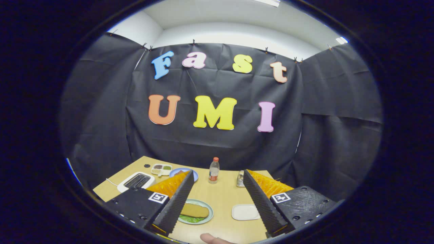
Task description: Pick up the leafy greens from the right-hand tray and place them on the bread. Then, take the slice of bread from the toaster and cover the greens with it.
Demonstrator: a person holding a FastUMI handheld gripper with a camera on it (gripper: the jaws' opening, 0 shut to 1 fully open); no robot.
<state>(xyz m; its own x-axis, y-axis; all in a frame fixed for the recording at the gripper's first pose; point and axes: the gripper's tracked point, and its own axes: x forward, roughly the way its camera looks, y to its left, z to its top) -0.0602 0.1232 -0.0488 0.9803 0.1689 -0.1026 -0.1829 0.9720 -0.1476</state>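
A: Status on the sandwich?

B: Looks finished, as far as the frame tells. The round pale-green plate (207, 207) sits on the light wooden counter (223, 195), partly behind one of the fingers, and it carries a tan slice of bread (195, 210) with leafy greens (190, 219) poking out from under its near edge. So greens are down and covered by a slice.

A: Bottom slice visible?

B: Cannot tell, the top slice and greens hide whatever is below.

A: Toaster?

B: White two-slot toaster (135, 181) at the counter's far side, beyond the fingers. Slots look dark and empty, though it is small in view, so that is a judgement.

A: The tray the greens came from?

B: White rounded-square tray (244, 212) beside the plate, between the fingers, nothing on it that he can see.

A: Gripper?

B: The gripper (218, 228) is raised above the counter, fingers spread wide apart, holding nothing. Plate and tray lie just ahead and below.

A: Other stuff?

B: Clear plastic bottle with a red cap (213, 170) beyond the fingers, a small metal container (240, 179) near it, a blue plate (179, 173) and a white divided dish with seasonings (161, 169) by the toaster. A fingertip (212, 239) of the person shows at the near edge.

A: Left to do?

B: Likely nothing, both steps read as done.
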